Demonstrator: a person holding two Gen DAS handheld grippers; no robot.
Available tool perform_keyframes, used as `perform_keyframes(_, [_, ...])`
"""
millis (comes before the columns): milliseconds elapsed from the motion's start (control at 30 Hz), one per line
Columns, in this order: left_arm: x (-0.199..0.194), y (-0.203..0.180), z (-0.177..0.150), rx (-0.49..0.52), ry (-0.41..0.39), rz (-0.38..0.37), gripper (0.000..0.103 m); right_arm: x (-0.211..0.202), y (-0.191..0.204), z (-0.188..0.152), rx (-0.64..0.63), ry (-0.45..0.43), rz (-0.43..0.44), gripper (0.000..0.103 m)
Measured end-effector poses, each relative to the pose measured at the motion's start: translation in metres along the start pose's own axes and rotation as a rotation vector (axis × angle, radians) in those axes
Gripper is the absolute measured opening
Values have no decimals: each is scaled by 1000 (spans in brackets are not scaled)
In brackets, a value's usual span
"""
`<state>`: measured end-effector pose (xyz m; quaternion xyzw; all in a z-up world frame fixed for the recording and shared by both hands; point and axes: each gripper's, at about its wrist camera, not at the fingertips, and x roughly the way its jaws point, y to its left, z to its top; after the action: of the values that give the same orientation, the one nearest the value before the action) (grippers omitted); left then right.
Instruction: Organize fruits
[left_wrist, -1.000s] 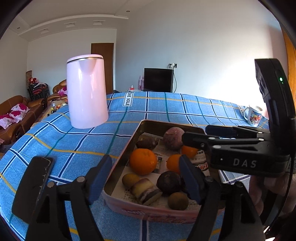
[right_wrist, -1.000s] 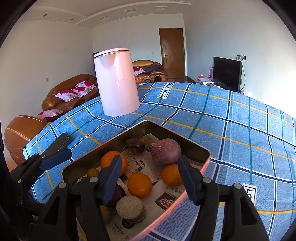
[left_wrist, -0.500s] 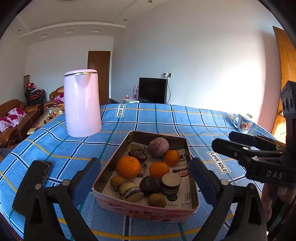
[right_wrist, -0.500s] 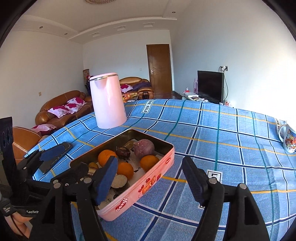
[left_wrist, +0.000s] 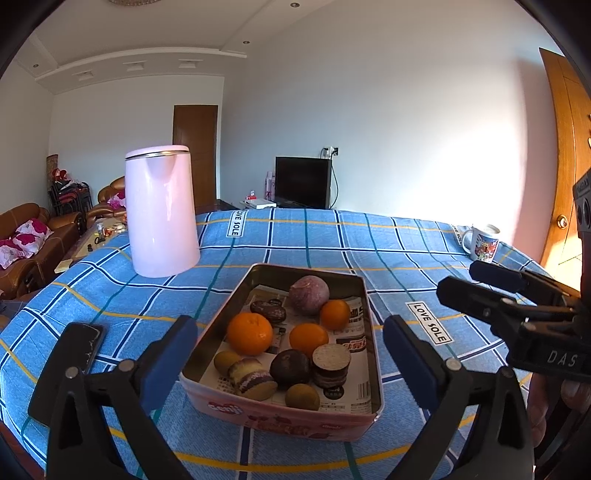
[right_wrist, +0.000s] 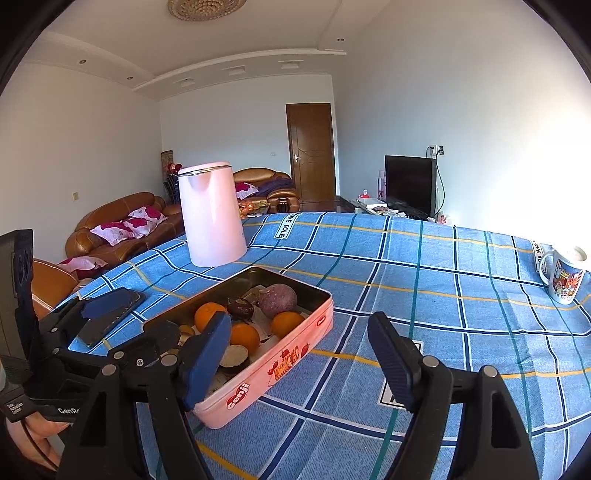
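Three oranges (left_wrist: 249, 332) lie in a pink tin (left_wrist: 288, 417) on the blue checked table (left_wrist: 369, 243), with a round purple fruit (left_wrist: 308, 294) at the tin's 12 o'clock end, dark fruits and small greenish-brown ones (left_wrist: 301, 396) towards 6 o'clock, all on printed paper lining the bottom. The left gripper (left_wrist: 288, 360) hangs at the tin's 6 o'clock end, jaws spread wide to either side of it and apart from its walls, holding nothing. The right gripper (right_wrist: 299, 350) is off the tin's 3 o'clock side, jaws opening, nothing clamped between them. A pink kettle (left_wrist: 160, 210) stands at 10 o'clock from the tin, a printed mug (right_wrist: 565, 275) well apart at 2 o'clock, and a dark phone (left_wrist: 86, 341) lies at 8 o'clock.
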<state>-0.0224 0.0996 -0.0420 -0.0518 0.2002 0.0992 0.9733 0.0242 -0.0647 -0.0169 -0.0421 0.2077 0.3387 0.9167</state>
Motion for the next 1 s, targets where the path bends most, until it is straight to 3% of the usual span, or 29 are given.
perform_keyframes(1000, [-5, -10, 3, 25, -10, 7, 103, -21, -2, -1, -13, -51, -24, 78])
